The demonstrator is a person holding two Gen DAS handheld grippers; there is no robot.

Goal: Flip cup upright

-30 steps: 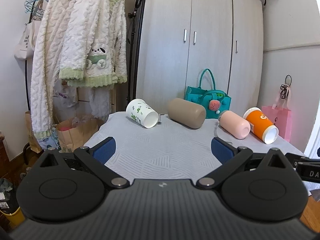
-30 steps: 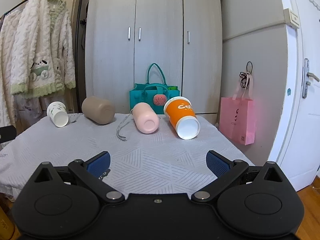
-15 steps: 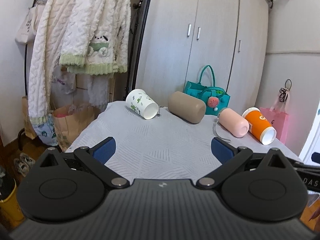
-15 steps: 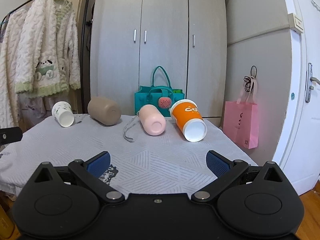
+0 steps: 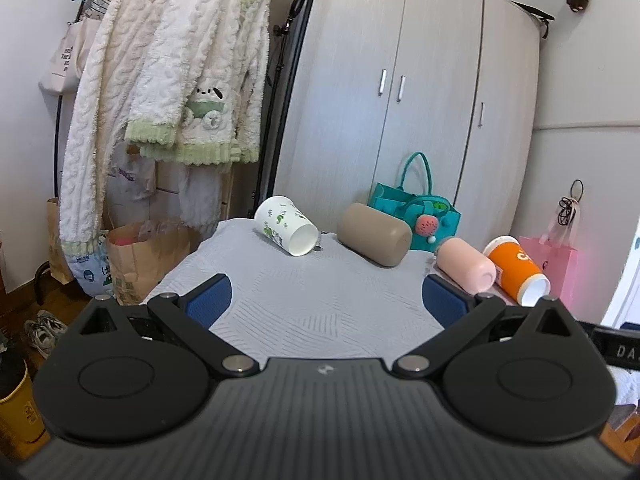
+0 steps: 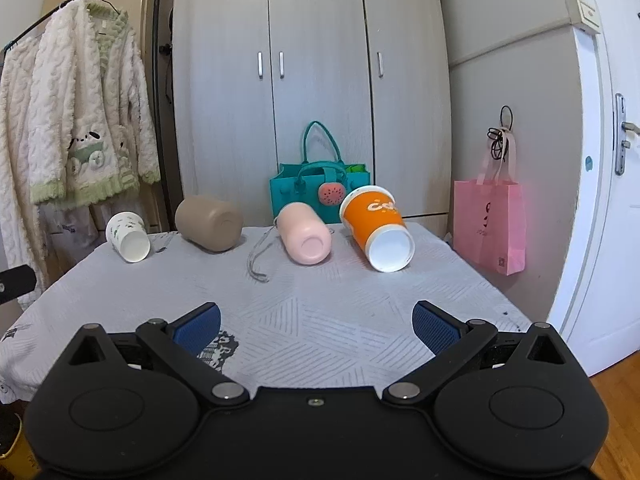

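Bright even daylight, sharp, fisheye-warped edges

Both cameras sit low, just behind their own gripper, and look forward over the table toward the grey wardrobe. The left wrist view stands at the near left corner of the table and faces a little to the right, so the clothes rack fills its left side. The right wrist view stands nearer the middle of the near edge and faces straight at the wardrobe, with the white door at its right. Both views share the table top, the four lying cups at its far side, the teal bag and the pink bag. Neither camera is close to the cups.
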